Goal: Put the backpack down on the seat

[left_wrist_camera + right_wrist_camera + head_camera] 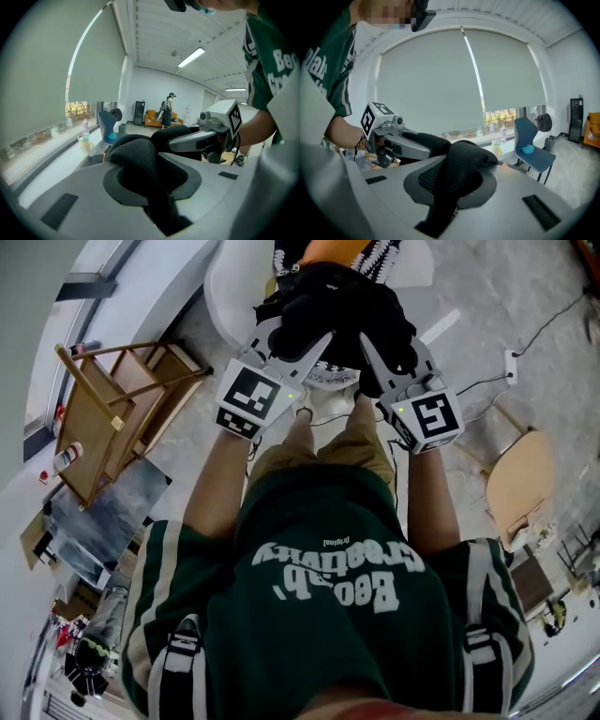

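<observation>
Backpack (342, 306) hanging over a white seat (230, 287)
The left gripper (146, 183) and right gripper (449, 187) are each clamping, jaws narrow, on a black mesh strap (136, 154)

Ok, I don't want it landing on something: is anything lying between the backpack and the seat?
Nothing visible does. The backpack hangs right over the white seat, and bare shell shows on either side of it. The part of the seat directly beneath the backpack is hidden, so I cannot vouch for that patch.
</observation>
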`<action>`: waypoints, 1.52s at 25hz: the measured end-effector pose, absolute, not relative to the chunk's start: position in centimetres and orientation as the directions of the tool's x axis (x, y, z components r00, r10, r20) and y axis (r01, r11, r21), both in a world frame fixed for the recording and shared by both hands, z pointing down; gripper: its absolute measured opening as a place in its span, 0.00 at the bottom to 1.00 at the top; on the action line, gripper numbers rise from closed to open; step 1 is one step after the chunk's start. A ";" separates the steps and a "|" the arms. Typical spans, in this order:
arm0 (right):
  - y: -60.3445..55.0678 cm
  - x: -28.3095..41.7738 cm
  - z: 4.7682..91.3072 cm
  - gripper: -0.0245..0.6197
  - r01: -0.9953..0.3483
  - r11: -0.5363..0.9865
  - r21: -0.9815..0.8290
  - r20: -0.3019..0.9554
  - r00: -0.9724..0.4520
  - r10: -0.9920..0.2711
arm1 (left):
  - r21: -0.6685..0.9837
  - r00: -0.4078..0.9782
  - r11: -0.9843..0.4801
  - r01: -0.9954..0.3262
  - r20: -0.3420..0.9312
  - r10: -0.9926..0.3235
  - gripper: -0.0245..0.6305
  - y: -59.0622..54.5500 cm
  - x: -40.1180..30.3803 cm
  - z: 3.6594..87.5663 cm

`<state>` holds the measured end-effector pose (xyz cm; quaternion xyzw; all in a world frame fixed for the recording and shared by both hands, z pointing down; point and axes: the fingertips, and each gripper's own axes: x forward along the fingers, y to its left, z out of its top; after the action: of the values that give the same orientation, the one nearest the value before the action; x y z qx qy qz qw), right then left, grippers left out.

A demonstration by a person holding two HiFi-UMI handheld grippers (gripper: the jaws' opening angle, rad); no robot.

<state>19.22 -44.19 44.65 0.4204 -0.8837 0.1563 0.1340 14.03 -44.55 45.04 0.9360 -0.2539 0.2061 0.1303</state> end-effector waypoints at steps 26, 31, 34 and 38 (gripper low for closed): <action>-56.2 26.5 77.7 0.15 -0.779 0.537 -0.325 0.504 -0.623 -0.598 | 0.105 0.637 -0.737 -0.668 0.593 -0.493 0.25 -55.5 21.4 76.3; -59.9 28.0 82.4 0.15 -0.808 0.526 -0.264 0.521 -0.578 -0.628 | 0.048 0.635 -0.767 -0.640 0.596 -0.492 0.25 -58.4 23.2 80.0; -62.1 29.1 84.6 0.18 -0.819 0.511 -0.261 0.516 -0.566 -0.644 | 0.009 0.587 -0.750 -0.661 0.629 -0.510 0.26 -60.5 23.7 82.7; -65.1 30.2 86.3 0.24 -0.839 0.473 -0.268 0.522 -0.539 -0.661 | 0.007 0.532 -0.695 -0.719 0.649 -0.544 0.27 -63.2 23.9 85.0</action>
<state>30.18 -65.05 86.27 0.4465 -0.8400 0.2529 0.1762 23.93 -63.24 84.99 0.8644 -0.3652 0.3170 0.1380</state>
